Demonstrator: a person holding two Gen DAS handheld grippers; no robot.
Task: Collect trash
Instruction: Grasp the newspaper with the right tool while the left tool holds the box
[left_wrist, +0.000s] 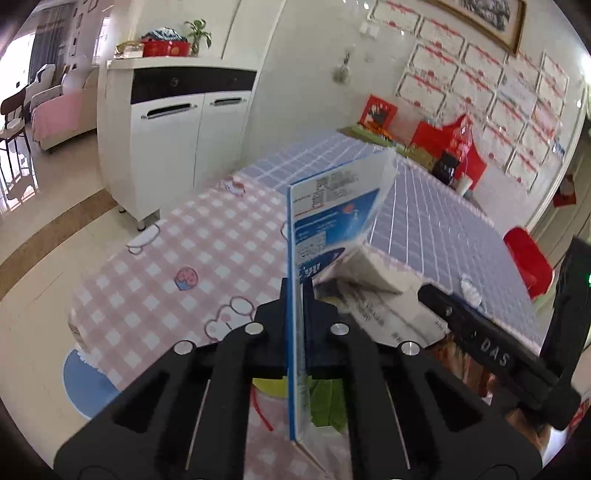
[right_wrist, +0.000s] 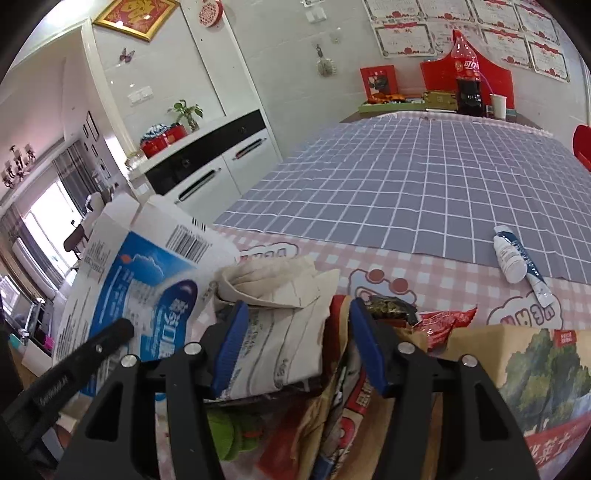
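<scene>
**Cardboard carton clamped in left gripper; right gripper astride the trash pile**

Black fingers of my left gripper (left_wrist: 296, 295) are pressed together on the edge of a flattened blue-and-white carton (left_wrist: 325, 210), which stands on edge and runs from the jaws toward twelve o'clock in the left wrist view. At two o'clock from that grip, touching the carton's lower face, sits a wad of crumpled white paper (left_wrist: 373, 269). The other tool's black finger crosses the frame at four o'clock.

My right gripper (right_wrist: 295, 328) has its blue pads (right_wrist: 231, 343) standing apart. A printed white wrapper (right_wrist: 284, 343) lies between them; I cannot tell whether either pad presses on it. Crumpled cream paper (right_wrist: 273, 277) sits on the wrapper at twelve o'clock from the jaws. The same carton leans at ten o'clock in this view, barcode uppermost. A red snack wrapper (right_wrist: 443, 321) lies at two o'clock, just beyond the right pad, and a brown box with a landscape print (right_wrist: 535, 373) fills four o'clock. A green item (right_wrist: 225, 432) shows at seven o'clock, below the pads.

All of this rests on a table under a pink checked cloth (right_wrist: 424, 266). Further out, a small white tube (right_wrist: 513, 258) lies at two o'clock, where the pink cloth meets a grey-blue checked cloth (right_wrist: 406, 177). A white cabinet (left_wrist: 177, 140) stands beyond the table at eleven o'clock.
</scene>
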